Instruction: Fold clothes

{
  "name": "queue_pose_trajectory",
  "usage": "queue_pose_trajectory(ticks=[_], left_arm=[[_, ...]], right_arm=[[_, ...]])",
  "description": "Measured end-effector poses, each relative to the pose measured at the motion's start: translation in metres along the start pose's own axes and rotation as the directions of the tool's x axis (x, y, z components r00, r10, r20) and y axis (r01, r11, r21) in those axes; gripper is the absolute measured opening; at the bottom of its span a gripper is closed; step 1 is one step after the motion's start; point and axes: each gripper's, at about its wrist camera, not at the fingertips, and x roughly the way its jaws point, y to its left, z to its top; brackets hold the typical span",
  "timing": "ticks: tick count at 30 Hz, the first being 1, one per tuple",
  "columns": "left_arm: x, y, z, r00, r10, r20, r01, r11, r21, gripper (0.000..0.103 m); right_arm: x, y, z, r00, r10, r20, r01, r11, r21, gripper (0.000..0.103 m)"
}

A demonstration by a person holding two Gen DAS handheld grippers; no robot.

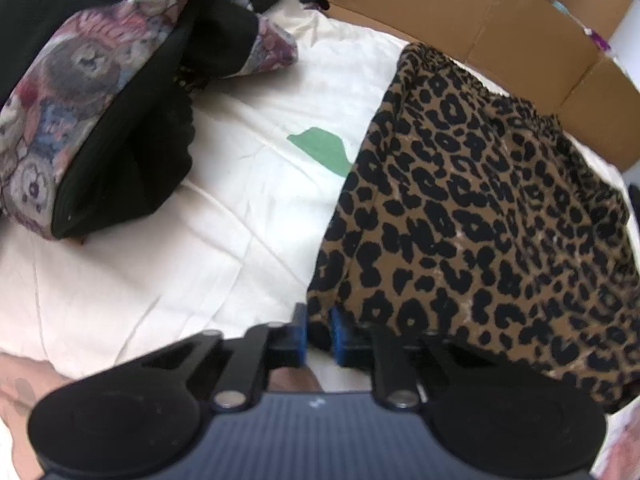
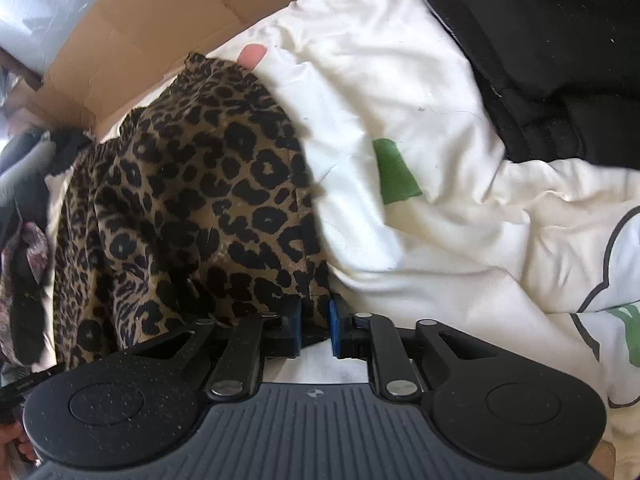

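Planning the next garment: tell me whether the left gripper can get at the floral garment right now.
Probably not yet: the left gripper has its jaws closed on the leopard-print garment. The floral garment lies apart across bare white bedding.

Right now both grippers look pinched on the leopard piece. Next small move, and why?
Probably lift both corners together and carry them toward the far edge by the cardboard box. The left gripper and right gripper each pinch a near corner of the leopard-print garment, which lies spread on the white bedding, so a fold looks next.
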Motion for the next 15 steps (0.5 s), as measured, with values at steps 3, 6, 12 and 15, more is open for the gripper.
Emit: queue_pose_trajectory(ticks=[3,6,12,15], left_arm=[[-0.012,-0.002,0.006,0.999,0.025,0.026,-0.026,0.999,0.032,0.006],[-0.024,0.000,0.013,0.998,0.048,0.047,-0.050,0.998,0.032,0.005],[-0.038,0.005,0.028,0.989,0.112,0.096,-0.113,0.994,0.010,0.005],[-0.041,0.006,0.034,0.984,0.133,0.115,-0.134,0.991,-0.001,0.005]], right_arm=[[-0.008,0.003,0.004,1.000,-0.012,0.011,0.012,0.999,-0.041,0.005],[-0.018,0.004,0.012,0.998,-0.044,0.039,0.047,0.996,-0.073,0.004],[-0.030,-0.008,0.030,0.991,-0.107,0.080,0.113,0.990,-0.085,0.004],[-0.035,-0.012,0.037,0.986,-0.137,0.098,0.147,0.984,-0.097,0.004]])
